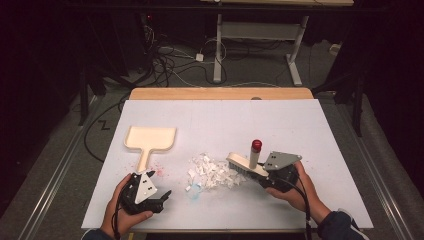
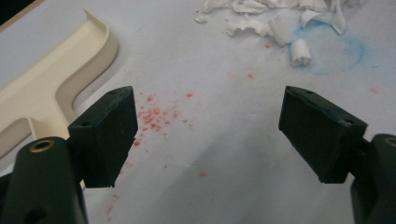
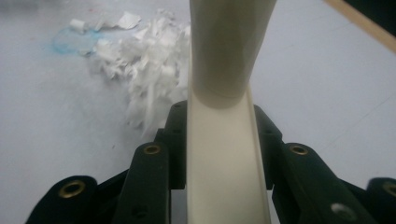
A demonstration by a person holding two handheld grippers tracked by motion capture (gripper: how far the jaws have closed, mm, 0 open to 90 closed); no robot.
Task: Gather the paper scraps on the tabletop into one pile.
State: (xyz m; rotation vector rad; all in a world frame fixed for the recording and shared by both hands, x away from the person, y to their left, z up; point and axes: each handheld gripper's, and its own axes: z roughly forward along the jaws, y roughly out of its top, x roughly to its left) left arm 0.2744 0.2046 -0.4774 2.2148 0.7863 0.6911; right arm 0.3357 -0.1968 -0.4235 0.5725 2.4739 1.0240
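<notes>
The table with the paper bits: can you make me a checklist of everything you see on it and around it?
Surface: white board with red specks and a blue smudge.
Job's things: brush by the paper scraps; dustpan lying apart from them.
Clutter: nothing seen.
Grippers: right gripper shut on the brush; left gripper open, beside the dustpan's handle.
Cables: one trails from the right gripper; a tangle on the floor.
Surroundings: dark room, desk legs behind.

No legible text, labels or nos. anywhere.
</notes>
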